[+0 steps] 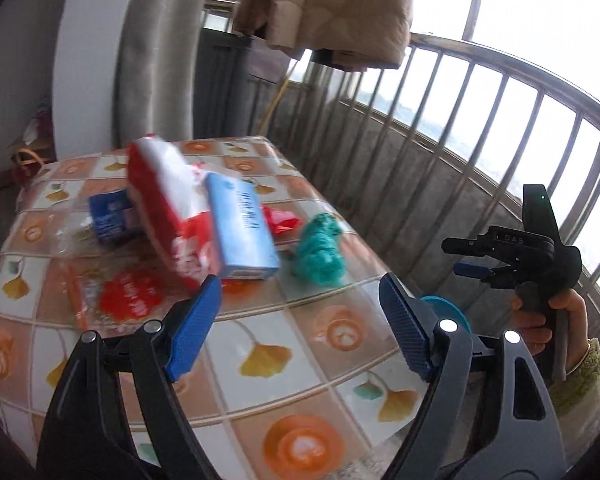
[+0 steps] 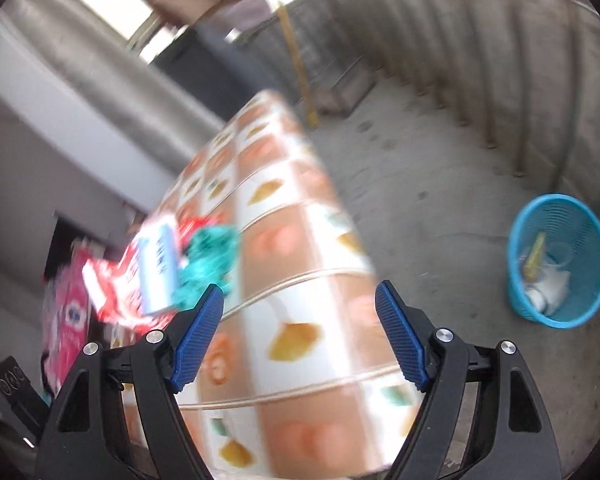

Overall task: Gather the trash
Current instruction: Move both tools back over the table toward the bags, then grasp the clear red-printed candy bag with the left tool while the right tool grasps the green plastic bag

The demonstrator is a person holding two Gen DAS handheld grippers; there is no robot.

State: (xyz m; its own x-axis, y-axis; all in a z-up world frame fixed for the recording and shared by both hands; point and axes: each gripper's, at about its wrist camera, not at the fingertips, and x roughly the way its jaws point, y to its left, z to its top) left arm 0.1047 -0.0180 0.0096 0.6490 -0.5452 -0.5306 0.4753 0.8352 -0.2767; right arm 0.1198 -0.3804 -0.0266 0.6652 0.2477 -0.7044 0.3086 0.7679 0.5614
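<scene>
While both our claws stand wide and empty, the left claw [image 1: 300, 312] hangs over the counter [image 1: 260, 380], with the trash ahead of it: a blue box [image 1: 242, 228], a red pack [image 1: 164, 204] and a teal wad [image 1: 320, 254]. Right of the right claw [image 2: 298, 332] sits the bin [image 2: 560, 260], seemingly part filled.

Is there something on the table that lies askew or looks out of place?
Yes. The red and white pack leans tilted over the light blue box instead of lying flat, in a loose heap with a blue carton. A crumpled teal wad lies beside it on the table.
</scene>
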